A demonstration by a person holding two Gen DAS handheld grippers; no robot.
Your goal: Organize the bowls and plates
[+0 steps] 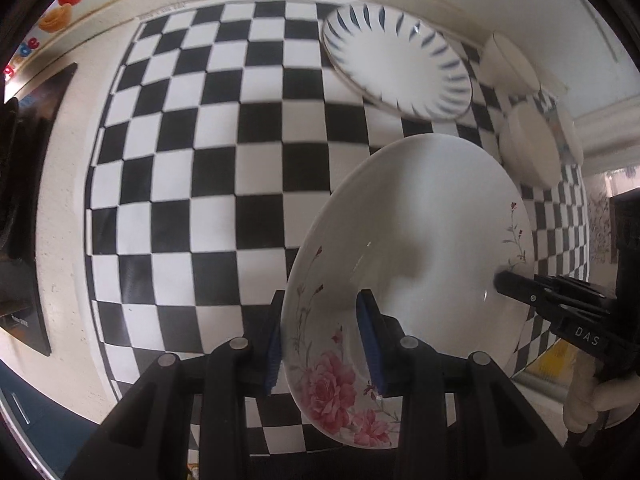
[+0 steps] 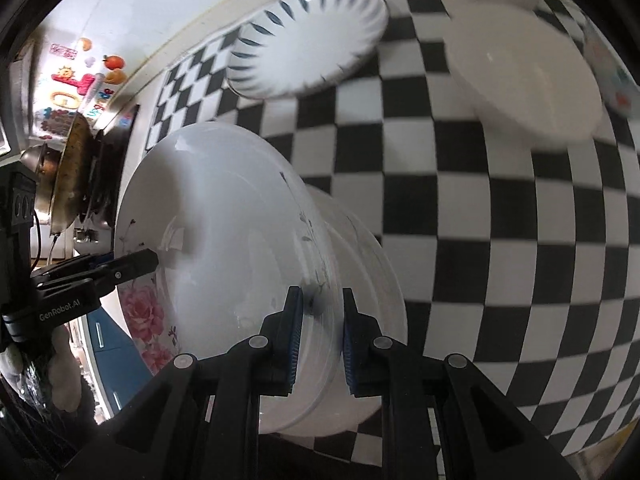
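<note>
A large white floral plate (image 1: 420, 248) with pink roses is held tilted above the checkered cloth (image 1: 208, 184). My left gripper (image 1: 324, 340) is shut on its near rim, one pad on each face. My right gripper (image 2: 320, 336) is shut on the opposite rim of the same plate (image 2: 224, 232); it shows in the left wrist view (image 1: 520, 288) at the plate's right edge. A white plate with blue dashes (image 1: 396, 60) lies at the back, also in the right wrist view (image 2: 308, 36). White bowls (image 1: 532, 144) sit at the right, also in the right wrist view (image 2: 524, 76).
A dark stove with a pan (image 2: 72, 176) stands left of the cloth. Coloured fridge magnets (image 2: 76, 80) hang on the wall behind. Another white bowl (image 1: 512, 60) stands at the back right. The counter's front edge drops to blue cabinets (image 2: 112, 340).
</note>
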